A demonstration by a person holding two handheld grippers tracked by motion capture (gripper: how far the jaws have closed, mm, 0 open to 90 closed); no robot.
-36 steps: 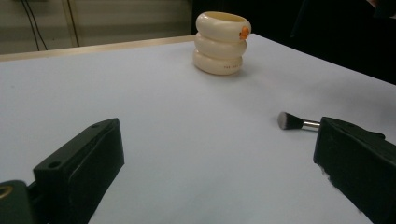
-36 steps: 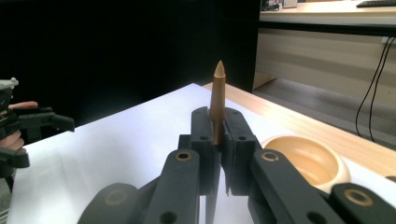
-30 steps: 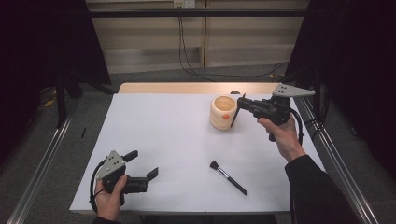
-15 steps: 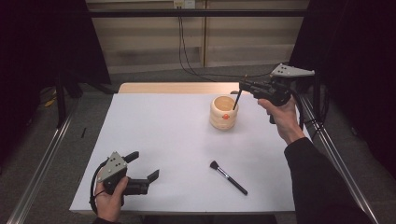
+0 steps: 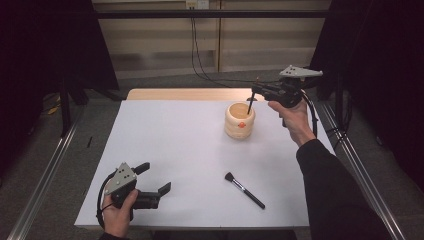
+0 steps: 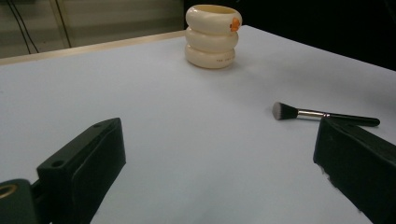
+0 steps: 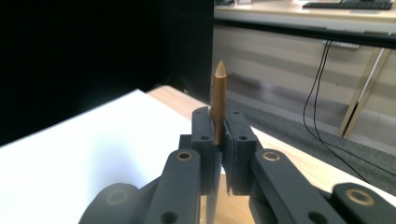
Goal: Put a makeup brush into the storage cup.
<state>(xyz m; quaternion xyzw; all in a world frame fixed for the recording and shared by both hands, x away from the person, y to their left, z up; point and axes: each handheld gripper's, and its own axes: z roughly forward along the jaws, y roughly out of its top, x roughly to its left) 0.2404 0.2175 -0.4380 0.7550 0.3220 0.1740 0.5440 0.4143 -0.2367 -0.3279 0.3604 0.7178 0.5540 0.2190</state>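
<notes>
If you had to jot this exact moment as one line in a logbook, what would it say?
right claw: shut on brown-handled stick, over cream ringed pot | left claw: open, idle, near table edge | makeup brush: lying flat on table

Dim room beyond the white table [image 5: 175,150]: pale panelled wall [image 5: 160,45], dangling black cables [image 5: 196,55], grey floor [image 5: 35,150].

Holder [image 5: 239,121] stands on table [image 5: 170,135], far right of centre. Brush [image 5: 243,189] lies flat near-right, well apart from holder, head pointing far-left. Left gripper [image 5: 152,185] rests at near-left corner. Right gripper [image 5: 254,93] hangs just above holder's far-right rim w/ a thin brush [image 7: 218,100] upright, lower end over holder's mouth.
</notes>
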